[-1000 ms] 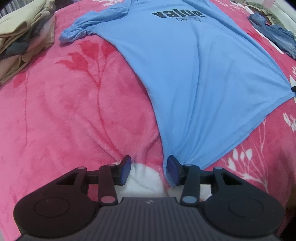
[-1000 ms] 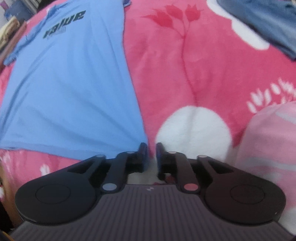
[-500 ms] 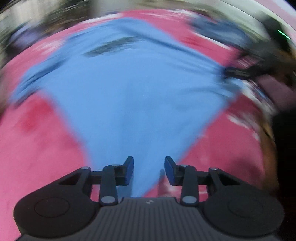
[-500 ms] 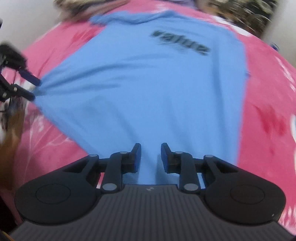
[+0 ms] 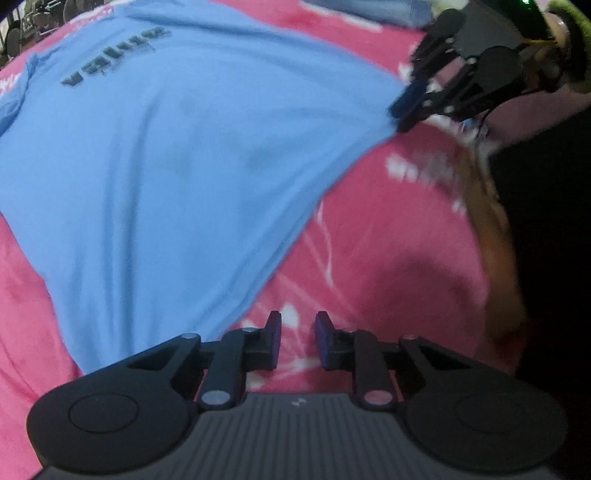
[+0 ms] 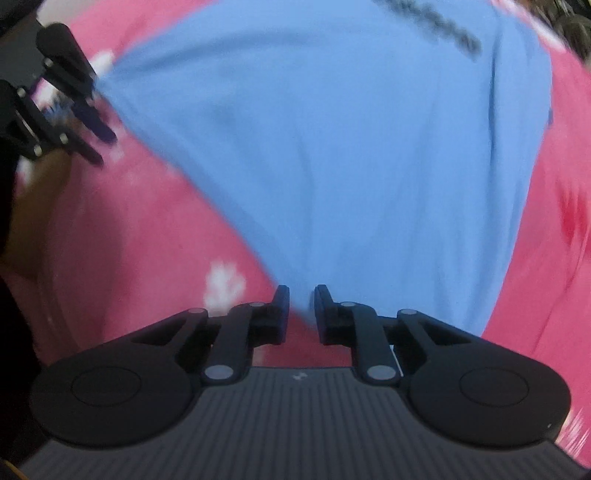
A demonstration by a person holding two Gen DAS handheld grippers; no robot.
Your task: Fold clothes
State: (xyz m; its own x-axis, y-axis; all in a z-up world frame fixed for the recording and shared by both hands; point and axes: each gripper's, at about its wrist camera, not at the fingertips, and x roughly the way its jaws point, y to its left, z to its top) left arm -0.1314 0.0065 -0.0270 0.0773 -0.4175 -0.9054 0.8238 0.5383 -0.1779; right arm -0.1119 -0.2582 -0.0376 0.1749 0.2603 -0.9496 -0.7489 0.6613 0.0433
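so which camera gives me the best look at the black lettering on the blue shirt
The left wrist view. The black lettering on the blue shirt lies whole there, at upper left, though soft. In the right wrist view the lettering is cut off by the top edge and smeared by blur.

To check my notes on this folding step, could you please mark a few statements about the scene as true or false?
1. The light blue cotton T-shirt bears dark printed lettering. True.
2. The shirt lies on a plain green sheet. False: it lies on a pink fleece blanket with white flower patterns.
3. The left gripper has its fingers pressed together. False: they stand apart, with the blanket showing between them.
4. A pointed corner of the shirt reaches between the fingers of the right gripper. True.
5. The shirt is already folded into a small square. False: it is spread wide, unfolded.
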